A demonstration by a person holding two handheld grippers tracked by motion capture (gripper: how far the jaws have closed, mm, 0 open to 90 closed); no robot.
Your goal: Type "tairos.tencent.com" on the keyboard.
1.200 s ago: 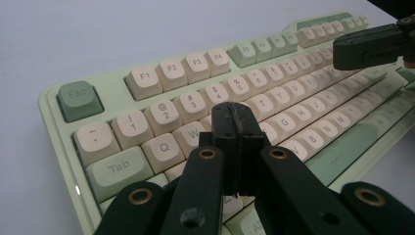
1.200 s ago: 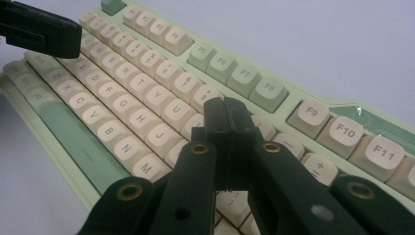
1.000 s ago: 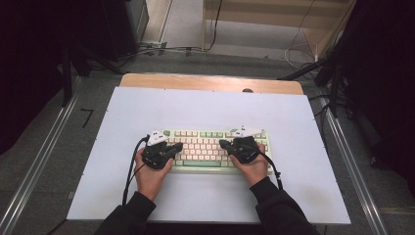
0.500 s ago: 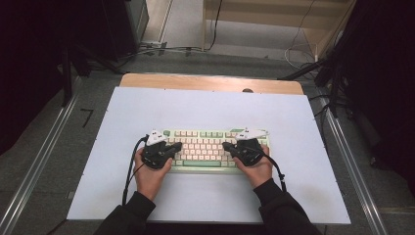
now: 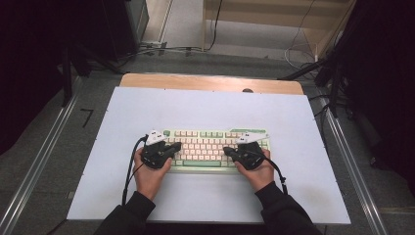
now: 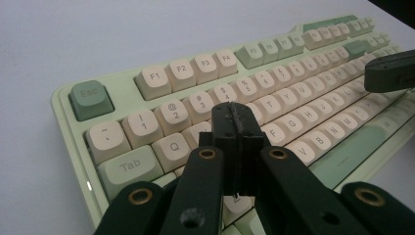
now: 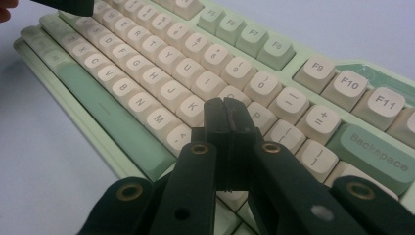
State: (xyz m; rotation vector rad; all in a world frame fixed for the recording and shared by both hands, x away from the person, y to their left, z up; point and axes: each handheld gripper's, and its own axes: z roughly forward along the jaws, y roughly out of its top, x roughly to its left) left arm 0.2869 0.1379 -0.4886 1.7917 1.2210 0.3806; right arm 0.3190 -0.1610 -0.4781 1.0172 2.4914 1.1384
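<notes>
A pale green keyboard (image 5: 211, 143) with cream keys lies on the white table top (image 5: 205, 110), close to the person's side. My left gripper (image 5: 176, 146) hovers over its left end with the jaws pressed together and nothing between them. In the left gripper view the keyboard (image 6: 293, 58) runs off to the right, and the left gripper (image 6: 235, 113) has its tip just above the keys right of Q. My right gripper (image 5: 228, 151) is over the right half, also shut and empty. In the right gripper view the right gripper (image 7: 226, 108) sits above the keys near K and P of the keyboard (image 7: 147, 63).
A wooden strip (image 5: 210, 82) borders the table's far edge. Metal rails (image 5: 345, 152) run along both sides, with dark equipment and cables (image 5: 161, 48) on the floor beyond. White surface lies open beyond the keyboard and to either side of it.
The right gripper has drifted slightly right and toward the person over the keys. The left gripper has stayed where it was. Both stay shut.
</notes>
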